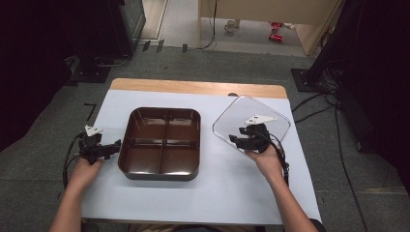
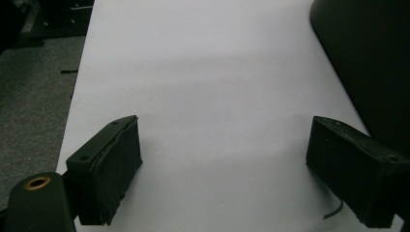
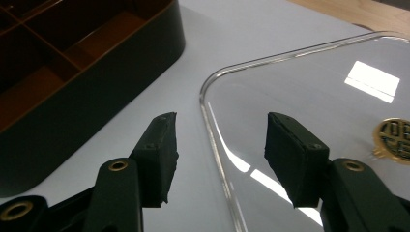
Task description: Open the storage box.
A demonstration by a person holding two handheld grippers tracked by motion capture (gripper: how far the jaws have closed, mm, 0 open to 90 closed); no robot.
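The right gripper [image 3: 220, 154] hangs open astride the near edge of the clear lid [image 3: 309, 96], which lies flat just right of the brown compartment tray [image 1: 160, 141]. Left of the tray, the left gripper [image 2: 225, 174] waits open over bare table. Next, probably: pinch that rim, lift, cover the tray.

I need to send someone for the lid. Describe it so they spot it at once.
On the white table, look right of the brown tray, near the far right corner. The lid lies flat there, its near left edge between the open jaws of the right gripper. It is clear, rounded-square, with a small gold emblem.
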